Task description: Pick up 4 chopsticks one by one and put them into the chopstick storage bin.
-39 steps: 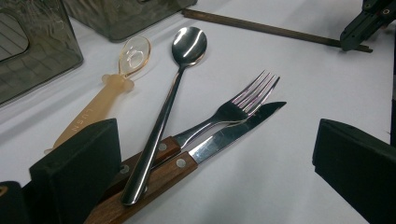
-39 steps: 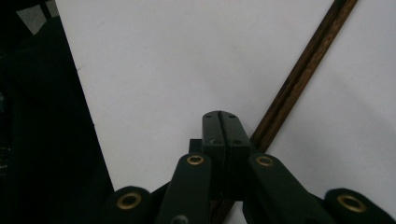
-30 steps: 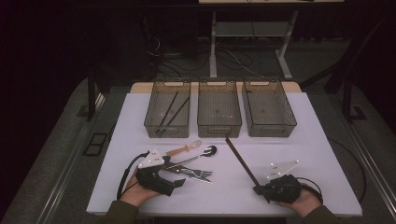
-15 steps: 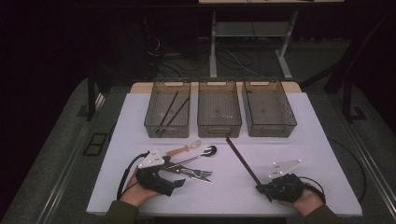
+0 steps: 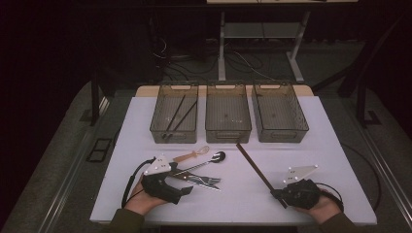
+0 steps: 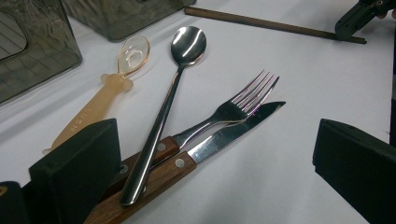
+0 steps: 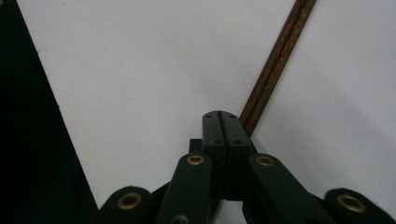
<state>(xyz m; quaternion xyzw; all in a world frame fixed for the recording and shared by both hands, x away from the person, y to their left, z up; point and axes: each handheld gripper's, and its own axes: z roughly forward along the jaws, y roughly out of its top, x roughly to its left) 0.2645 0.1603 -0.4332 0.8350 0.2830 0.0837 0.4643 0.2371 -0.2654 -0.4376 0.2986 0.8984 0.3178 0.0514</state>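
A long dark wooden stick [image 5: 255, 167] lies slanted on the white table [image 5: 320, 141], and it also crosses the top of the left gripper view [image 6: 261, 22]. My right gripper [image 5: 280, 195] is shut, its jaws pressed flat together [image 7: 220, 122]. The stick [image 7: 275, 60] runs out from beside its right jaw tip. My left gripper [image 5: 187, 188] stands open [image 6: 215, 186], one jaw on either side of a cutlery pile. The pile holds a steel spoon [image 6: 180, 60], a wooden-handled fork [image 6: 243, 100] and knife [image 6: 224, 137], and a peach plastic spoon [image 6: 116, 77].
Three clear grey bins stand in a row at the back: the left bin [image 5: 160, 127] holds dark sticks, then the middle bin [image 5: 228, 133] and the right bin [image 5: 301, 127]. The table's front edge lies just under both hands.
The right gripper and the near end of the stick have shifted slightly to the right. The left gripper and the cutlery have stayed put.
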